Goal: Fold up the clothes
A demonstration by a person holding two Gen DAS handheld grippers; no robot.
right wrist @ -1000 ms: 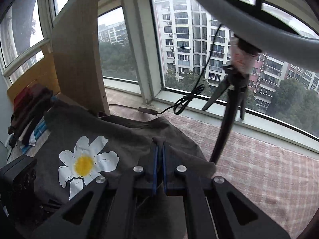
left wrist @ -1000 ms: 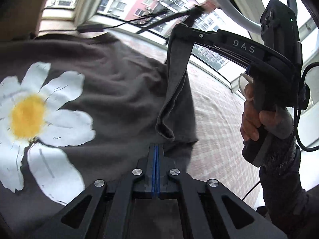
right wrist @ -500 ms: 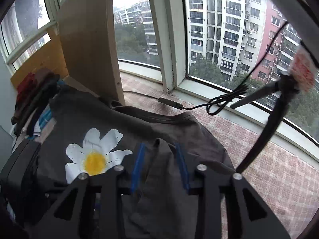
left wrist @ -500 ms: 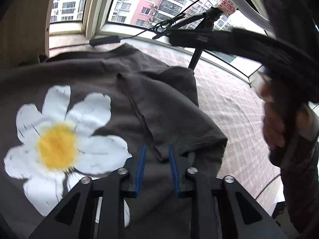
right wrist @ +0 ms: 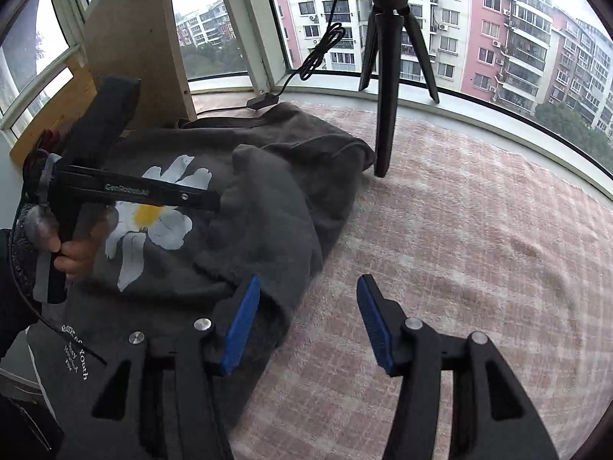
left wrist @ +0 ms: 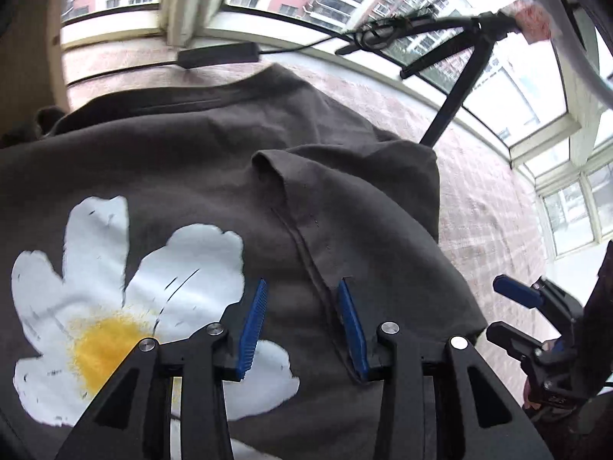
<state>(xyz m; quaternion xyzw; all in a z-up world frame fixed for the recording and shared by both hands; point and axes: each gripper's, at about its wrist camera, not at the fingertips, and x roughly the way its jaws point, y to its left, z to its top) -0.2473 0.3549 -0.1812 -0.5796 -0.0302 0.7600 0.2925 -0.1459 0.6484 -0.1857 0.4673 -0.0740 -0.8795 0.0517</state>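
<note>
Pink checked carpet [right wrist: 479, 237] is being covered on its left part by a dark grey T-shirt [left wrist: 172, 168] with a white daisy print [left wrist: 126, 299], one sleeve [left wrist: 367, 207] lying folded inward over the body. Nearest in the left wrist view, the left gripper [left wrist: 300, 326] is being held partly open above the shirt, its jaws having just been opening; the sleeve's seam is seen running between the blue pads [left wrist: 253, 326], which are not pressing on it. The right gripper [right wrist: 308, 322] is likewise being kept apart at the jaws, just opened; its left pad is seen at the shirt's edge and its right pad over bare carpet, nothing being clamped. Both grippers are being pointed steeply downward. Further off, the left hand [right wrist: 76, 253] is seen wrapped round its handle. Beyond the shirt, a black tripod [right wrist: 387, 76] is standing by the window [right wrist: 498, 30], with a black power adapter [left wrist: 218, 55] and cable on the sill.
</note>
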